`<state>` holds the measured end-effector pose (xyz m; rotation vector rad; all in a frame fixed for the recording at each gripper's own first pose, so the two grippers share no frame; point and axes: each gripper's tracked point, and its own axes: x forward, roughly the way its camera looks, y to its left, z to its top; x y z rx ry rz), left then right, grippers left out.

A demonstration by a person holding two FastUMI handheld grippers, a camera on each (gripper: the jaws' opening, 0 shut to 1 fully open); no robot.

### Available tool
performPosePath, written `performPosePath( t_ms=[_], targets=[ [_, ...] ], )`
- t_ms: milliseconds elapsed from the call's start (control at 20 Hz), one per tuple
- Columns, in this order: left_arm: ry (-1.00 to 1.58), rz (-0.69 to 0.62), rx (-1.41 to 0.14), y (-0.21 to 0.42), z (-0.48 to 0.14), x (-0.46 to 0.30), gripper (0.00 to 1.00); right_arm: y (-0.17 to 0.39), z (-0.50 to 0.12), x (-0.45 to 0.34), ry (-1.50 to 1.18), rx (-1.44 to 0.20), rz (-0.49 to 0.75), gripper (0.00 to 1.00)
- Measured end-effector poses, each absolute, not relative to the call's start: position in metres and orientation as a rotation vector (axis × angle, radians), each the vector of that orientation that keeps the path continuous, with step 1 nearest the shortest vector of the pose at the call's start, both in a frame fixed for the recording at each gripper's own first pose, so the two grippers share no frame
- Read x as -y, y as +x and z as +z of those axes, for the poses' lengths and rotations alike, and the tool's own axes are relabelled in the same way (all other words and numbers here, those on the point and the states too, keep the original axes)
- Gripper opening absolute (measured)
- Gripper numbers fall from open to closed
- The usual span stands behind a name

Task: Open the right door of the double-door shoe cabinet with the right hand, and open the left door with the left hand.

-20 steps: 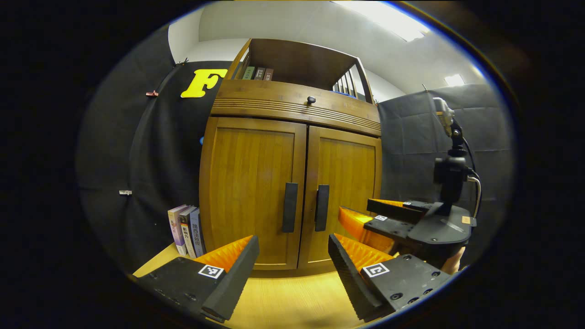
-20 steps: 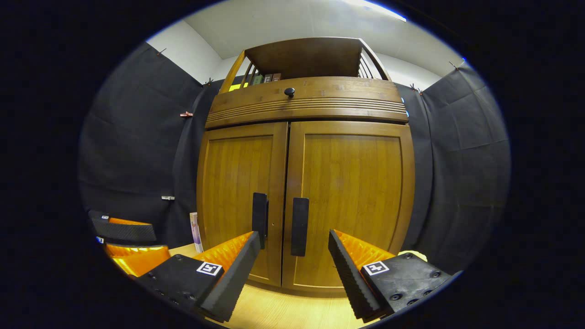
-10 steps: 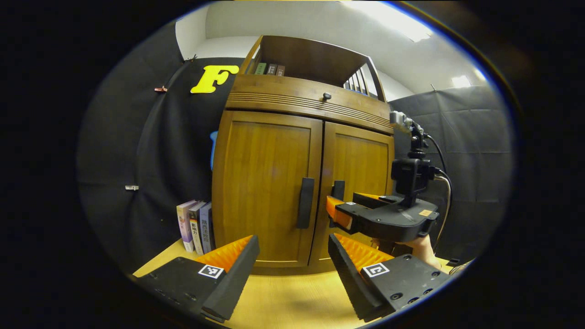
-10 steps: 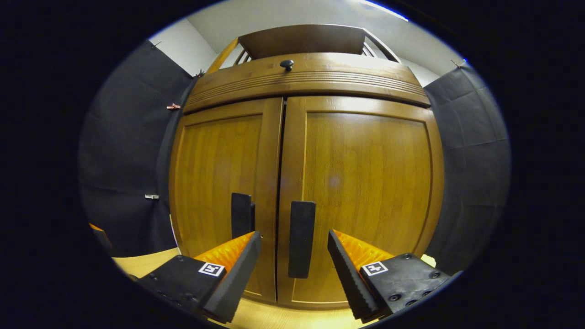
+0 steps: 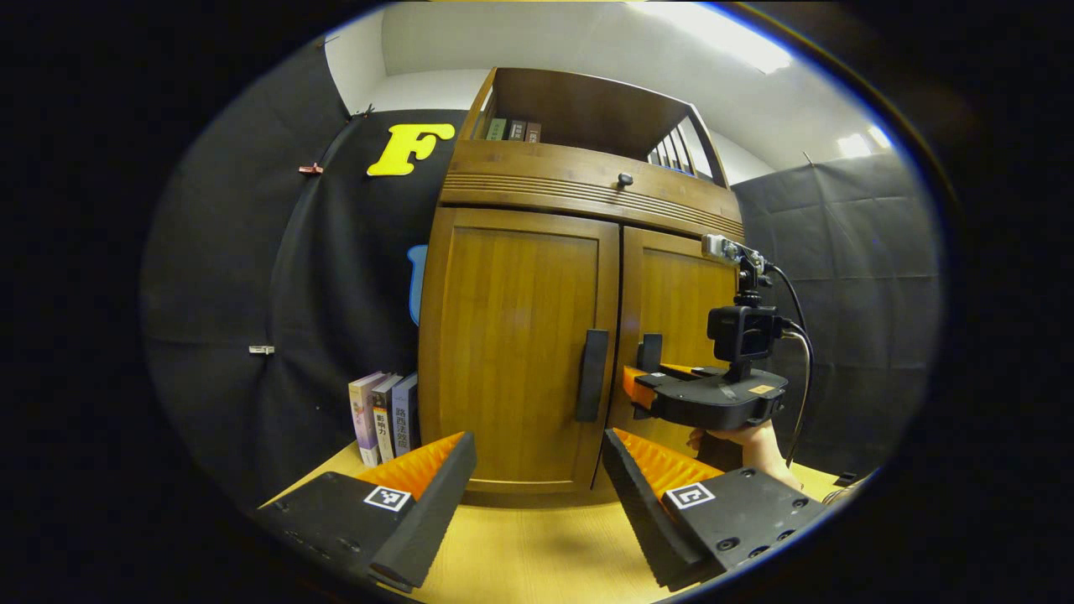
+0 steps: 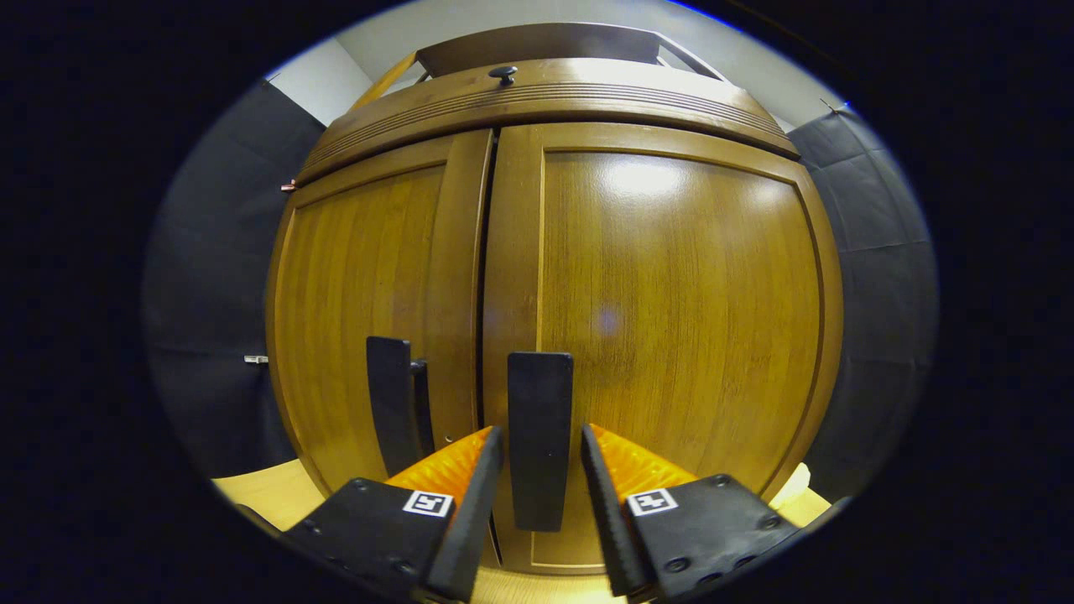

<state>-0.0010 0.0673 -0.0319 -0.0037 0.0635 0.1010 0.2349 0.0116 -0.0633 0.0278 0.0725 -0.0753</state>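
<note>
With the right door's handle standing between the right gripper's half-open jaws, not yet pinched, close squarely on it before pulling outward; the left gripper waits wide open, empty.

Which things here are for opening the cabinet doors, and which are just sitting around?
For the job: right door handle, right gripper straddling it, left door handle, left gripper, shoe cabinet.

Just sitting around: books beside the cabinet, books on the top shelf, drawer knob.
</note>
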Motion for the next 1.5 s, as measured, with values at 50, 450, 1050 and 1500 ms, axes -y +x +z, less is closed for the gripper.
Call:
performPosePath(
  t_ms=[50,450,1050,1500],
  targets=[
    [-0.001,0.109,-0.069,-0.002,-0.034,-0.069,0.95,0.238,-0.067,-0.011,0.031,-0.078,-0.077,0.57],
    [-0.024,0.114,-0.08,-0.009,-0.039,-0.07,0.94,0.239,-0.066,-0.013,0.017,-0.077,-0.097,0.38],
    [-0.032,0.153,-0.053,-0.037,-0.027,-0.071,0.94,0.194,-0.06,-0.014,0.029,-0.1,-0.023,0.31],
    [-0.029,0.112,-0.037,-0.049,-0.018,-0.026,0.94,0.103,-0.042,0.009,0.022,-0.114,0.062,0.28]
  ],
)
